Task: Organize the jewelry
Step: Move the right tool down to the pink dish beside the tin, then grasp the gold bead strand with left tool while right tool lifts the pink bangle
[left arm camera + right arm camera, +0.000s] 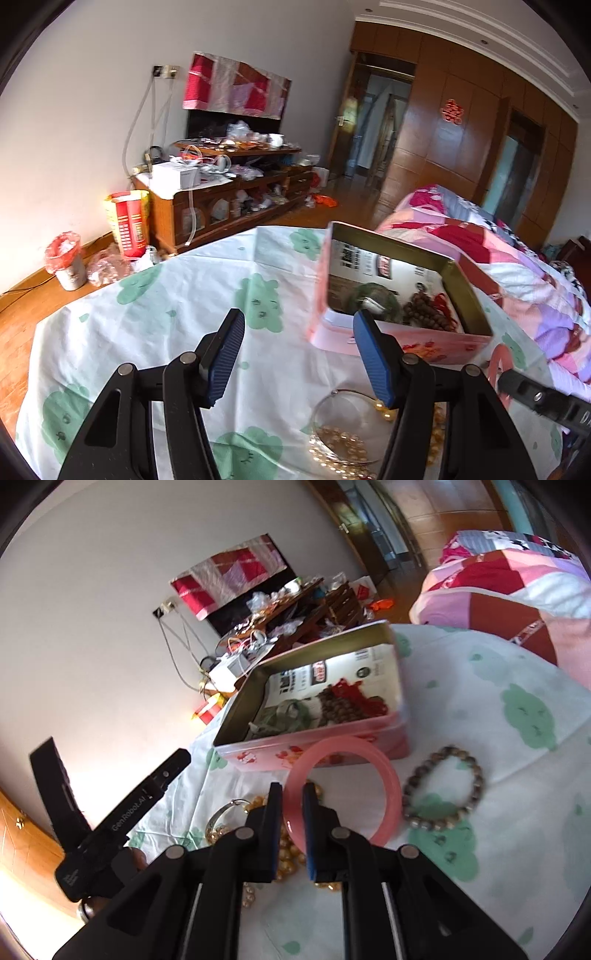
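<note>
R gripper (pixel 291 794) pinches the pink bangle (pixel 343 794) by its near rim, jaws narrow. Tin (pixel 314 734) sits just ahead, open side up, so the move's fwd + up. L gripper (pixel 299 332) wide, empty, beside the tin.

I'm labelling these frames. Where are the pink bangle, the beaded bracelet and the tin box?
pink bangle (pixel 384 764), right wrist view, on its upper right rim.
beaded bracelet (pixel 476 771), right wrist view, on its right-hand beads.
tin box (pixel 317 747), right wrist view, on its pink front wall.
</note>
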Demonstrator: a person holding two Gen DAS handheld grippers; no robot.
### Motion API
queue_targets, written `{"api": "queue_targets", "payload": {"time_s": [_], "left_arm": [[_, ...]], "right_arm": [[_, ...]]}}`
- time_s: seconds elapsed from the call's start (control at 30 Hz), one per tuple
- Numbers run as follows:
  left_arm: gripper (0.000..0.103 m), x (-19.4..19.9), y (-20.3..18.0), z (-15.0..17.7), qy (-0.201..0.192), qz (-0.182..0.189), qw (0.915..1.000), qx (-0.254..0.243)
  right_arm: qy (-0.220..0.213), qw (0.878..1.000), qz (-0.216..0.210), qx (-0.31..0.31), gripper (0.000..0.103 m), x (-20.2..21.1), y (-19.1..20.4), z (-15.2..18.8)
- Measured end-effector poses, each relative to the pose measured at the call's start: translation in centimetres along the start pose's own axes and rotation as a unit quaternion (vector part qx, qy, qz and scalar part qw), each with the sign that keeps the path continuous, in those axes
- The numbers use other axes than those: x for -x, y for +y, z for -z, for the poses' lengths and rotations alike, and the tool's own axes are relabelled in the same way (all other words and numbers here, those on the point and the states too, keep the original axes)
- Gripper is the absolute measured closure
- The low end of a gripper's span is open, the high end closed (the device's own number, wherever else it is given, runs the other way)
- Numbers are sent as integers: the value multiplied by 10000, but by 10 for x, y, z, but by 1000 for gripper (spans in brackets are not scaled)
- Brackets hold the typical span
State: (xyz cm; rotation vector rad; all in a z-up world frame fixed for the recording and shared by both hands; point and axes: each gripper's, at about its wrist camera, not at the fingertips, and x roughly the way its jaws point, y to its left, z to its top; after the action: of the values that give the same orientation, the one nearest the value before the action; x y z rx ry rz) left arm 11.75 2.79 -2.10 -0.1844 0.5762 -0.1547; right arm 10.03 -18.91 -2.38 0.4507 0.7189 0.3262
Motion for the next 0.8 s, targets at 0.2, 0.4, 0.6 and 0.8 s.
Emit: {"api": "queue_targets", "payload": {"time_s": [0.2, 0.4, 0.6, 0.8], "left_arm": [[41, -3, -24, 7, 444, 1238, 9901, -492], [41, -19, -58, 18, 1030, 1642, 9726, -1283], [57, -39, -70, 24, 1668, 1531, 9626, -1488], [80, -33, -76, 27, 1668, 1678, 9575, -1651]], "right_arm": [[-410, 9989, -102, -199, 90, 31, -8, -6], [-514, 9980, 40, -361, 89, 26, -20, -3], [-525, 9975, -40, -465, 90, 27, -28, 3], [-585, 9974, -45, -428, 90, 28, -29, 4]]}}
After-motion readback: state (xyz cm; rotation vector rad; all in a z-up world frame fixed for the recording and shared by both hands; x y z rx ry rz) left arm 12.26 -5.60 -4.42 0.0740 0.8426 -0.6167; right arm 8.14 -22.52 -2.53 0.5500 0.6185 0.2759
